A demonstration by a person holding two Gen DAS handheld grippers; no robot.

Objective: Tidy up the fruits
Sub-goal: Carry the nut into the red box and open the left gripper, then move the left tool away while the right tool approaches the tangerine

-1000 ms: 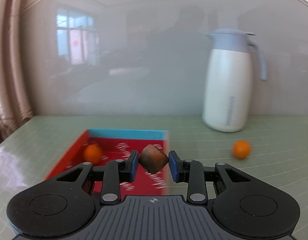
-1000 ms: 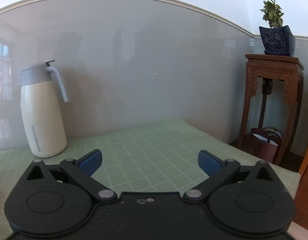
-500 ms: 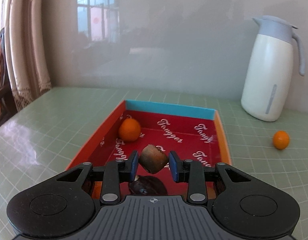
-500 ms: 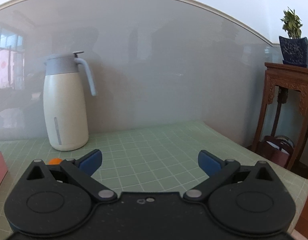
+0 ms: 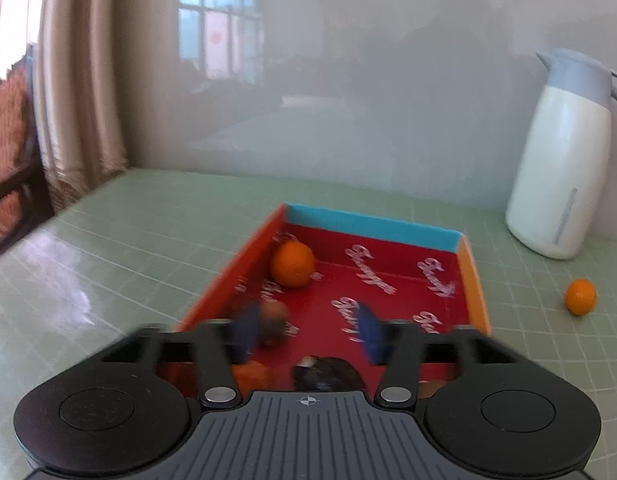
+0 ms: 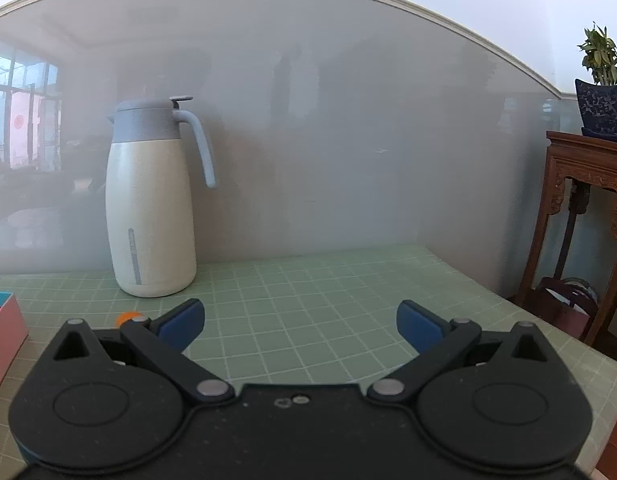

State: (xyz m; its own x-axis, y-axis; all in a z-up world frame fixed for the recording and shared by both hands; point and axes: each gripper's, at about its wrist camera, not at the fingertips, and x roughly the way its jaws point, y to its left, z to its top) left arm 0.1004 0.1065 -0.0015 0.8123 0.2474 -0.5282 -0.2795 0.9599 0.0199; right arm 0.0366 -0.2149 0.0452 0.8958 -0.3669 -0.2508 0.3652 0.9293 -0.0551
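The left gripper hangs over the near end of the red tray, and its blue-padded fingers stand apart with nothing clamped between them. The fingers are motion-blurred. A brown fruit sits just beside the left finger, over the tray floor; blur prevents telling whether it touches the pad or the tray. A large orange rests inside the tray near the far left corner, close to the blue far wall. A dark fruit lies in the near part of the tray, partly hidden by the gripper body. Another orange-coloured fruit shows beside it to the left, also partly hidden.

A small orange lies on the green grid mat, to the right of the tray and apart from it. A white thermos jug with a grey-blue lid stands at the far right against the wall.

The right gripper hovers over the mat with its fingers spread wide and nothing between them. In the right wrist view the jug stands at the far left, and only a sliver of the small orange shows behind the left finger. A potted plant stands on a wooden stand at the right edge.
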